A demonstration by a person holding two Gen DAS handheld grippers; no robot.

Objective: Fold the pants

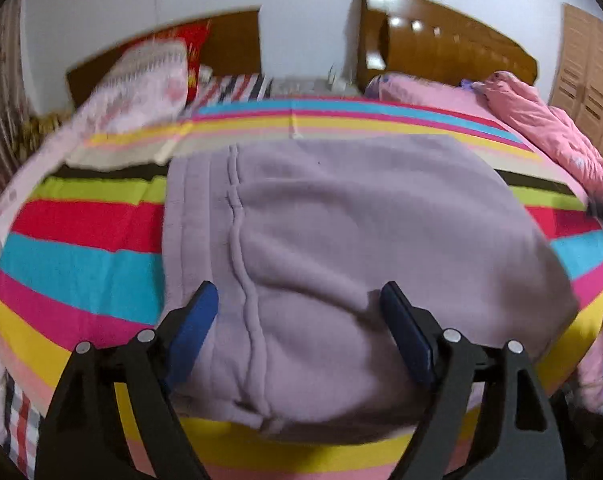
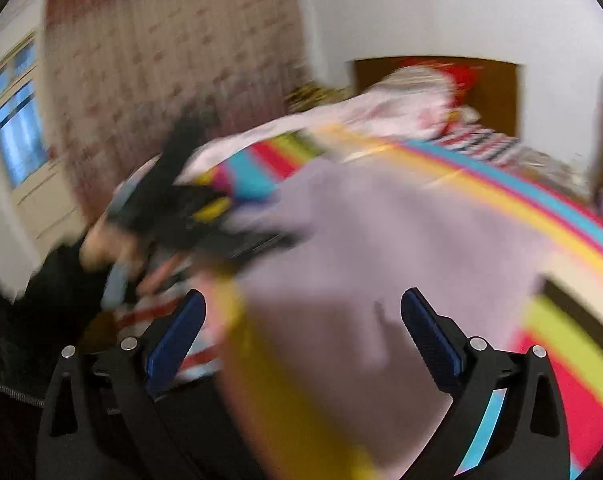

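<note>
Lilac fleece pants (image 1: 341,248) lie folded in a broad block on a bed with a bright striped sheet (image 1: 81,256); the ribbed waistband runs down their left side. My left gripper (image 1: 299,300) is open and empty, just above the pants' near edge. In the blurred right wrist view the pants (image 2: 381,248) fill the middle. My right gripper (image 2: 303,308) is open and empty above their near part. The left gripper (image 2: 173,208) and the hand that holds it show as a dark blur at the pants' left edge.
A patterned pillow (image 1: 141,84) and a red cushion (image 1: 193,48) lie at the bed's head, left. A pink quilt (image 1: 541,120) is heaped on the right by a wooden headboard (image 1: 441,44). A curtain (image 2: 161,60) and a window (image 2: 17,120) stand to the left.
</note>
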